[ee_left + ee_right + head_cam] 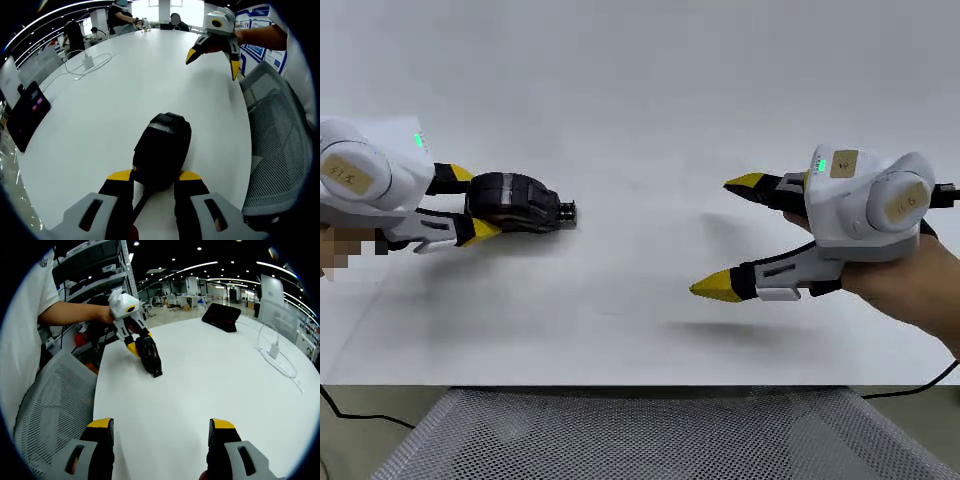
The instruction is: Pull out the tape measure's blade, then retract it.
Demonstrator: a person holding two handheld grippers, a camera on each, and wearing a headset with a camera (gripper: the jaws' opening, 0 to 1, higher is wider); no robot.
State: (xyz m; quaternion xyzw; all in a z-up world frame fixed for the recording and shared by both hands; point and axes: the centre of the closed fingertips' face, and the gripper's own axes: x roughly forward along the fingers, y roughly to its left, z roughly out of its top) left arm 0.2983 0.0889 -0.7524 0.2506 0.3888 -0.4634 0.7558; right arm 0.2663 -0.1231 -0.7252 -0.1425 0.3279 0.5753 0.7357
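White table (640, 100) — tape measure (515, 202), mesh chair (650, 435), charger (88, 62)

Your head view looks down across the surface (640, 90). Each gripper view faces the other, low along it; all three share the tape measure (515, 203).

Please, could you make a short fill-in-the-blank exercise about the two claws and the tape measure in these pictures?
1. The left claw is shut on the ____ tape measure.
2. The right claw holds nothing; its jaws stand ____.
3. The tape measure lies on the ____ table.
Missing words: black; open; white.
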